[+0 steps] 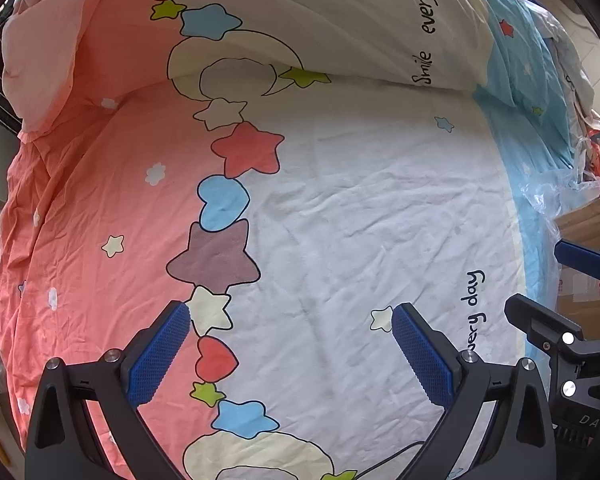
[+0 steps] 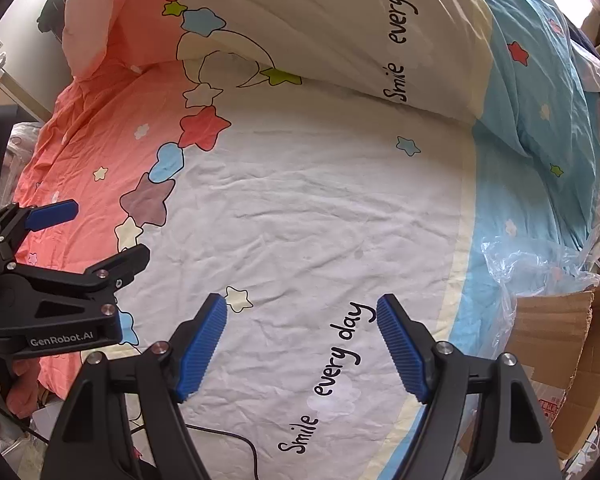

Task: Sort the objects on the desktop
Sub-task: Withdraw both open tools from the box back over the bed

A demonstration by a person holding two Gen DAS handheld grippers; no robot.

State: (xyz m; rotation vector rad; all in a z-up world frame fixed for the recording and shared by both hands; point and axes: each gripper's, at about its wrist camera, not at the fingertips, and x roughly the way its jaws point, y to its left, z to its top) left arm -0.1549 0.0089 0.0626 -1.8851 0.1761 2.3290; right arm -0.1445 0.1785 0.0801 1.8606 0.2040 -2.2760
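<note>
Both claws — left (image 1: 290,316), right (image 2: 302,308) — spread wide above the bedsheet (image 1: 360,220), seemingly not touching it.

Bedsheet (image 1: 360,208): matt printed cloth, finely wrinkled. Gripper pads (image 2: 202,350): blue ribbed rubbery plastic on matt black plastic arms, shiny metal screws. Plastic bag (image 2: 540,264): glossy, crinkled. Cardboard box (image 2: 552,332): matt brown.

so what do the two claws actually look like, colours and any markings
Both match: black plastic frames with silver bolts and bright blue textured pads. The left claw has dimpled pads; the right claw has ribbed ones. In the right wrist view the left claw's body reads "GenRobot.AI" in white, and a thin black cable trails below.
</note>
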